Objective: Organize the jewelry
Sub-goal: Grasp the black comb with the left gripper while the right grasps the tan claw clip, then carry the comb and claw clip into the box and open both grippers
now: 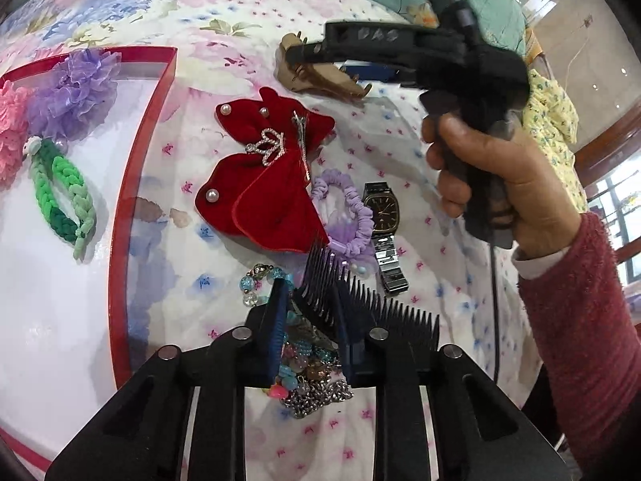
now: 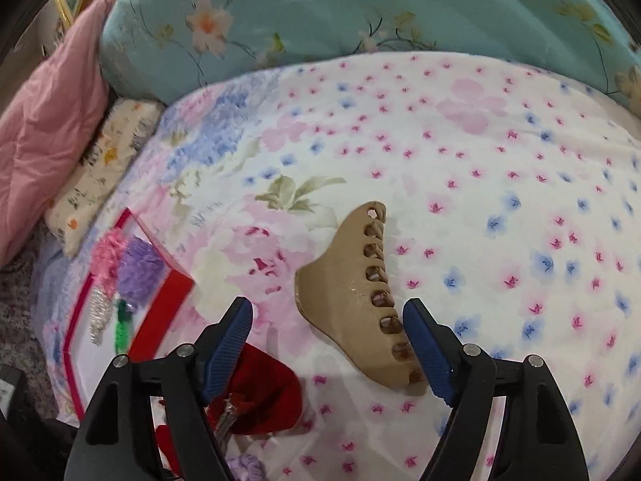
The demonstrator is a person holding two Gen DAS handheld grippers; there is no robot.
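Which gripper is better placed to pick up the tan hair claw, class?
Right. The right gripper is open with the claw between its fingers; the left gripper is shut on a black comb.

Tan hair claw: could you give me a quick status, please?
Right hand-held gripper open, straddling tan hair claw on bedsheet. Left hand-held gripper shut on black comb. Nothing blocking.

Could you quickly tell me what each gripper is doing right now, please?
Left gripper: shut on the dark comb.
Right gripper: open, holding nothing, over the tan claw clip.
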